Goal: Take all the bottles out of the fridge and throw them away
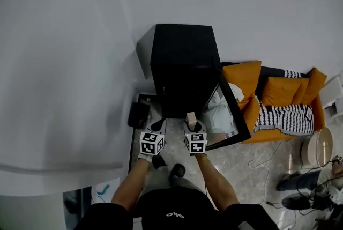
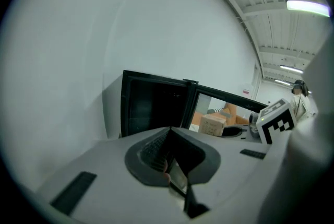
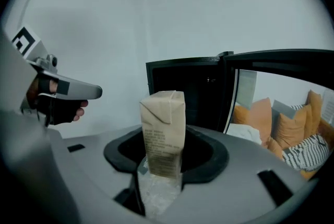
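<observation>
A black fridge stands against the white wall with its glass door swung open to the right. Both grippers are raised side by side in front of it. My right gripper is shut on a small beige carton, which stands upright between its jaws. My left gripper is to the left of it, and its ribbed fingers meet at the tips with nothing between them. The fridge's inside is dark and its contents are hidden. No bottle is in sight.
An orange sofa with cushions and a striped blanket sits right of the open door. A round beige container and cables lie on the floor at the right. A small black box is left of the fridge.
</observation>
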Motion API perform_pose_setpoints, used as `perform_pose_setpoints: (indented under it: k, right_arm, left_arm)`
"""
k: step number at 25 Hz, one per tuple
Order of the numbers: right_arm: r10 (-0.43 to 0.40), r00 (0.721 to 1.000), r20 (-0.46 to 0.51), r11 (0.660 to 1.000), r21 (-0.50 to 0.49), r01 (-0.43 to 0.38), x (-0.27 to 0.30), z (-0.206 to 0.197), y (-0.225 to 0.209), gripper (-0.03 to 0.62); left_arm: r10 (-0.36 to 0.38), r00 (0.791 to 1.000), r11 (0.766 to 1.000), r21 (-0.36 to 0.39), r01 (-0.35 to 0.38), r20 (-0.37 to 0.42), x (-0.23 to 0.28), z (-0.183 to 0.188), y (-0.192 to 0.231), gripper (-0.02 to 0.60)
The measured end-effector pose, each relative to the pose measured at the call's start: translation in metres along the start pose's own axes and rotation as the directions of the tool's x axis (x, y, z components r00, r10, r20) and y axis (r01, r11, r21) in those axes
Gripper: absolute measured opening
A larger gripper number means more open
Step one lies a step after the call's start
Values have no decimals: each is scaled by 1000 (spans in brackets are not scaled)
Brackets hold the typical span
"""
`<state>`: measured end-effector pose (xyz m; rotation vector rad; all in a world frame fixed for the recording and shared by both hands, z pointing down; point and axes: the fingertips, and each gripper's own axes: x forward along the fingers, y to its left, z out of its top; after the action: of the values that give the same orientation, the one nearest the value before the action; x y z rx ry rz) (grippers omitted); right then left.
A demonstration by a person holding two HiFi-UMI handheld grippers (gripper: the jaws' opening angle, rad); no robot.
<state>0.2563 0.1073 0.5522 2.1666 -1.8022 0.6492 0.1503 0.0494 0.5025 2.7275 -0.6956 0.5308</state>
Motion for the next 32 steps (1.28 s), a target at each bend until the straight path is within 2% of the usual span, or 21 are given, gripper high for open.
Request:
perform_pose_setpoints:
  k: [10, 15, 21, 24, 32]
  right_arm:
    - [66, 998, 23, 995, -80, -64, -22, 13, 9, 196]
    - [122, 992, 21, 986, -118, -118, -18, 24, 30, 196]
    - [210, 977, 19, 966, -160, -205, -1, 30, 74, 196]
    - [267, 964, 9, 948, -185, -260, 9, 35, 103, 196]
    - [384, 923, -35, 893, -242, -381, 37, 42, 178, 196]
  left_arm:
    - [38, 999, 999, -2, -38, 22, -21, 7, -2, 0]
    - [88, 995, 996, -27, -87, 44, -38, 6, 13, 0]
    - [170, 984, 984, -66, -166, 58, -66, -5, 46, 0]
    - [218, 974, 973, -96, -211, 62, -84, -10, 67, 0]
    - [287, 956, 946, -175, -272, 68, -119, -23, 116, 0]
